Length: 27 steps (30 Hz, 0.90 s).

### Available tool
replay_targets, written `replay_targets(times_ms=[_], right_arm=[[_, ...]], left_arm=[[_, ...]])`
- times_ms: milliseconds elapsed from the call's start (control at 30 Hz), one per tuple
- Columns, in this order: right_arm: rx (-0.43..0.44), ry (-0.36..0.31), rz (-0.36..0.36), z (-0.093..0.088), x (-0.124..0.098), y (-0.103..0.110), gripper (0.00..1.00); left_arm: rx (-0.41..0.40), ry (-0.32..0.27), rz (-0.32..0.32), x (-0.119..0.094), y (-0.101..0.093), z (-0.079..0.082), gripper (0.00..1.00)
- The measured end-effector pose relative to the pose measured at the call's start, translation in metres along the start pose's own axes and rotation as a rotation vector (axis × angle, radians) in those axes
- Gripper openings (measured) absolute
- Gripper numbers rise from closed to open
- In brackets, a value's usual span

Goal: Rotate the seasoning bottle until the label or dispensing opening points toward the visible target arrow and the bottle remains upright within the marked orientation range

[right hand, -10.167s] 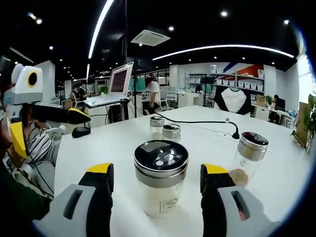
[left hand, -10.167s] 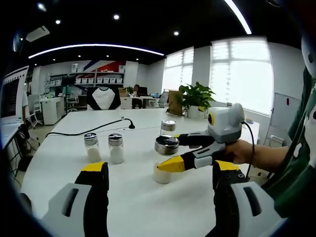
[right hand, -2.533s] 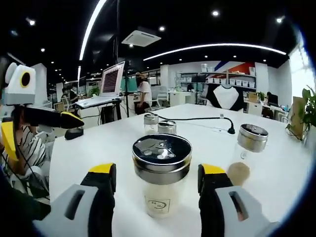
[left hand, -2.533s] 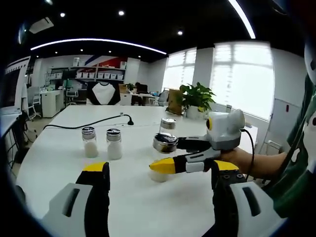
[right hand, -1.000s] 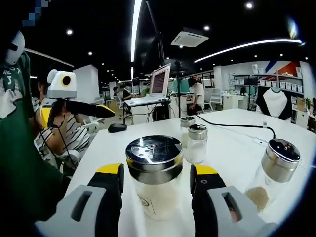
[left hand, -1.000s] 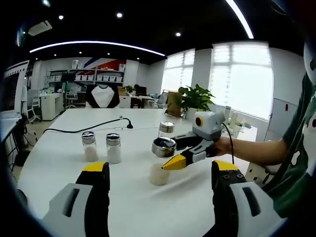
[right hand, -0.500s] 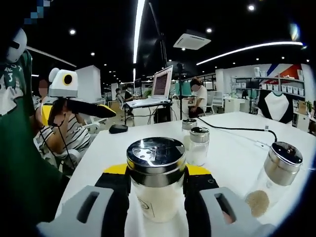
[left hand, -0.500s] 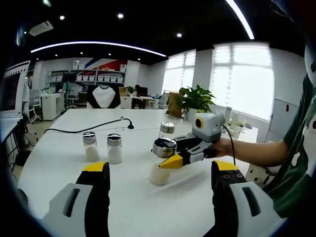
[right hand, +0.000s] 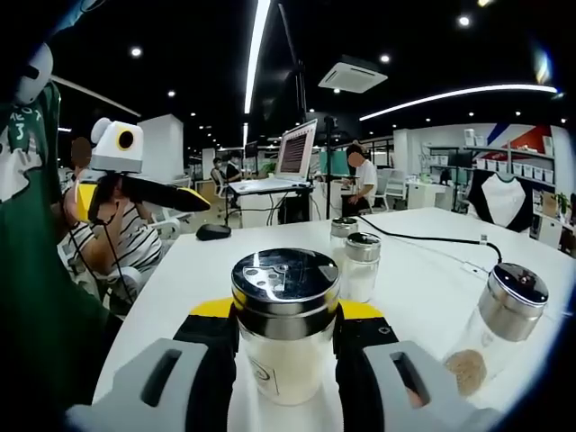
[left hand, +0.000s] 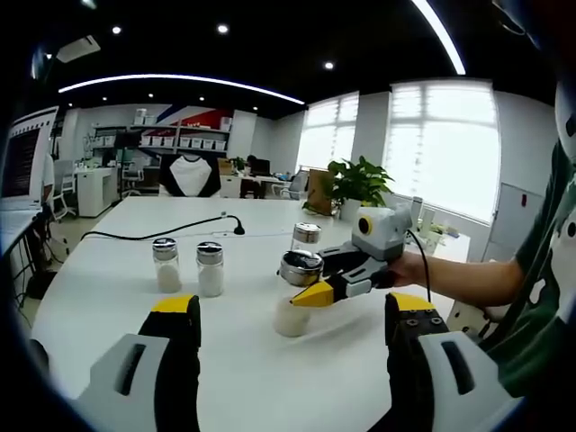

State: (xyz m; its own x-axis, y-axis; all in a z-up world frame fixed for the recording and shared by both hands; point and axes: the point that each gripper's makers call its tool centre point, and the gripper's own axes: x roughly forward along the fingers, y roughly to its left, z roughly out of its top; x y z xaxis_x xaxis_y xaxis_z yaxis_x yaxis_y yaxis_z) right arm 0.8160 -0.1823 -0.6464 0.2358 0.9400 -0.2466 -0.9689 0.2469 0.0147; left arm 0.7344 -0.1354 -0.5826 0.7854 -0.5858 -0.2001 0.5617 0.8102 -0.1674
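White table (right hand: 423,270), gripped bottle (right hand: 284,324) (label visible)

Ahead of me: two small shakers (left hand: 187,266) side by side, black cable (left hand: 162,236) behind, plant (left hand: 359,181) by window, laptop (right hand: 293,153) w/ mouse (right hand: 214,232).

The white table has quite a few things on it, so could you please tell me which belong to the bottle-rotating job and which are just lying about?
In the job:
- glass seasoning bottle with steel shaker lid, white powder inside
- right gripper, shut on it
- left gripper, open, away from it

Lying about:
- two small white-filled shakers
- brown-spice shaker
- black cable
- white table
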Motion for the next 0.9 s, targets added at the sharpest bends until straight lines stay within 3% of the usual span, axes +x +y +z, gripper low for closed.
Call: replay_targets(times_ms=[900], right_arm=[[0.034, 0.006, -0.110, 0.0005, 0.0010, -0.0023, 0.40]], left_arm=[[-0.008, 0.013, -0.018, 0.0047, -0.0054, -0.0006, 0.89]])
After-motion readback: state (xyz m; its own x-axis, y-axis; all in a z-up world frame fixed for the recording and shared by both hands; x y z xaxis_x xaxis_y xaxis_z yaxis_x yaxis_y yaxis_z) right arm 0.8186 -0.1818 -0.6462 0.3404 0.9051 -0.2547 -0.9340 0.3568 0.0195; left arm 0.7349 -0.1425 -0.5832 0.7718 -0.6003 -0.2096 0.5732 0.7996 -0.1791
